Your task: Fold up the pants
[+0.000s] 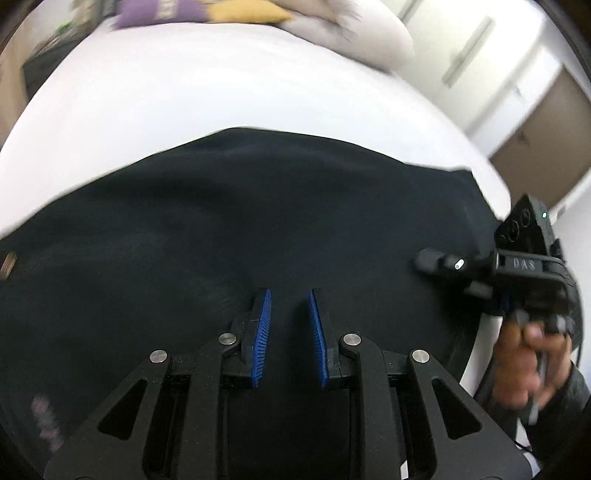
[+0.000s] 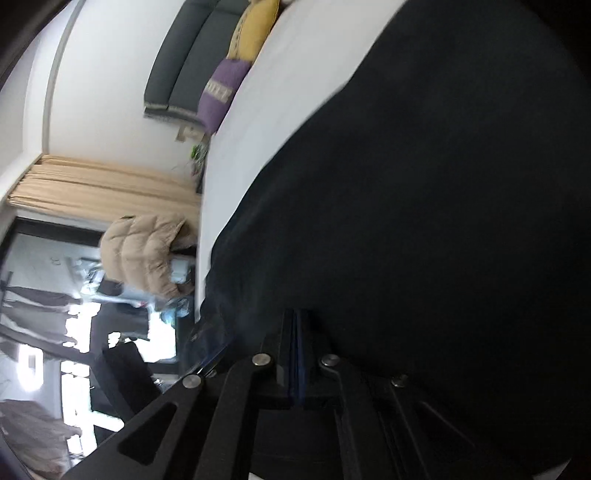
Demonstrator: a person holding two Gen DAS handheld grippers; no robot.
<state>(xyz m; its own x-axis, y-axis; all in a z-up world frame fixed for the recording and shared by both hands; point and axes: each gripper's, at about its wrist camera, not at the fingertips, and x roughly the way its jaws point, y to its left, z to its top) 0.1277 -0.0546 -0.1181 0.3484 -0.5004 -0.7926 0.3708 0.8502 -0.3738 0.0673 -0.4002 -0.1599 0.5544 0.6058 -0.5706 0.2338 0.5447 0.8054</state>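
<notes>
- Lying spread on the white bed (image 1: 184, 96), the dark pants (image 1: 258, 206) cover most of the near half; their far edge runs across the bed's middle, w/ bare sheet beyond it up to the far edge.
- Left gripper (image 1: 290, 328) hangs over the pants near the bed's near edge. Blue pads (image 1: 263, 332) stand a little apart, nothing pinched between them (whether the tips touch the cloth, can't tell).
- Right gripper (image 2: 297, 347) has its pads pressed together; cloth caught between them can't be told, as the frame is dark and blurred there. It sits over the pants next to a side edge of the bed.
- In the left wrist view the right gripper's body shows at the bed's right edge, gripped by a hand (image 1: 532, 365) in a dark sleeve.
- Purple pillow (image 1: 159, 13) and yellow pillow (image 1: 243, 11) at the far edge of the bed.
- Off the bed: beige curtain (image 2: 103, 184), tan puffy jacket (image 2: 147, 251), white cupboard doors (image 1: 476, 62).
</notes>
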